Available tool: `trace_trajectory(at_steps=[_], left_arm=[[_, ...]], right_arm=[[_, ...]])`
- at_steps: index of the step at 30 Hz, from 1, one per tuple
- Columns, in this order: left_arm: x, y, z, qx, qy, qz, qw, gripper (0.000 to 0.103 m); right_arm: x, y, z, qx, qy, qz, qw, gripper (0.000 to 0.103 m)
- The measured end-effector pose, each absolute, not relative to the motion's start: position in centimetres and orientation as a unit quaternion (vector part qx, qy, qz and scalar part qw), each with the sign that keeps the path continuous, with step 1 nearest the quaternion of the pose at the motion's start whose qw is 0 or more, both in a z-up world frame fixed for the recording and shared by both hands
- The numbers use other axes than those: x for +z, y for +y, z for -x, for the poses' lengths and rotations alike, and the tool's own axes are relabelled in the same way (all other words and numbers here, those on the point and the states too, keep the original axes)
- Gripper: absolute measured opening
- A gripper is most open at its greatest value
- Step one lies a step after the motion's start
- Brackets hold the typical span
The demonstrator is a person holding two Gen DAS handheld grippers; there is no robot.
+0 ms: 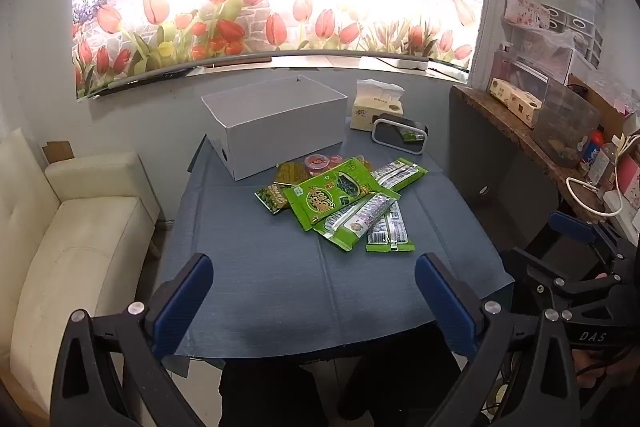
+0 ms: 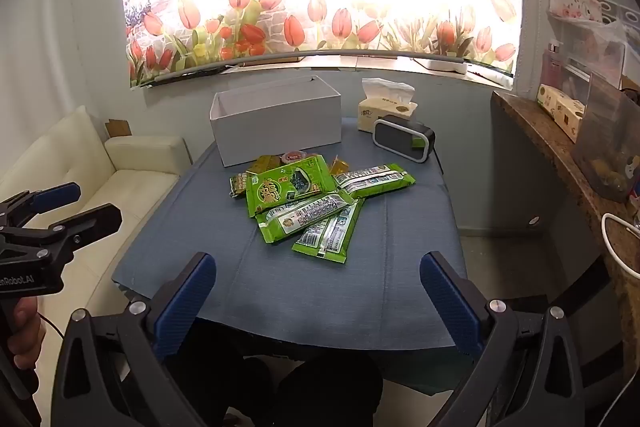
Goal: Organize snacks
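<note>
A pile of green snack packets (image 1: pixel 340 203) (image 2: pixel 308 199) lies in the middle of the blue-covered table (image 1: pixel 260 267) (image 2: pixel 400 267), with a small red-lidded cup (image 1: pixel 317 161) and gold packets behind it. An open white box (image 1: pixel 276 125) (image 2: pixel 276 119) stands just behind the pile. My left gripper (image 1: pixel 314 291) is open and empty above the table's near edge, well short of the pile. My right gripper (image 2: pixel 318 291) is open and empty too, also at the near edge. Each gripper shows in the other's view, the right one (image 1: pixel 576 247) and the left one (image 2: pixel 76 203).
A tissue box (image 1: pixel 376 107) (image 2: pixel 386 107) and a black-and-white speaker (image 1: pixel 400 135) (image 2: pixel 404 139) stand at the table's back right. A cream sofa (image 1: pixel 80 227) is on the left. A cluttered brown shelf (image 1: pixel 532 131) is on the right. A tulip blind hangs behind.
</note>
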State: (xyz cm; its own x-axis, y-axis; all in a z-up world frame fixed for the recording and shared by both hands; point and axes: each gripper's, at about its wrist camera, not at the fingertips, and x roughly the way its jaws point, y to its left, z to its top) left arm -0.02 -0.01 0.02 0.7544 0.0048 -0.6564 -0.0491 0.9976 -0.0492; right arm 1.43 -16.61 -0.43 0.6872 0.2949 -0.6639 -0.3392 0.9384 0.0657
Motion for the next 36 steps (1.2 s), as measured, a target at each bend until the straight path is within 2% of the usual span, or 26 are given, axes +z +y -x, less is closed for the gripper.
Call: trace_trajectory(at_steps=[36], left_arm=[[-0.05,-0.04,0.04,-0.003,0.351,0.033,0.936,0.103]], right_arm=[[0.3,-16.28,-1.22,0.167,0.348,0.034,0.922,0.103]])
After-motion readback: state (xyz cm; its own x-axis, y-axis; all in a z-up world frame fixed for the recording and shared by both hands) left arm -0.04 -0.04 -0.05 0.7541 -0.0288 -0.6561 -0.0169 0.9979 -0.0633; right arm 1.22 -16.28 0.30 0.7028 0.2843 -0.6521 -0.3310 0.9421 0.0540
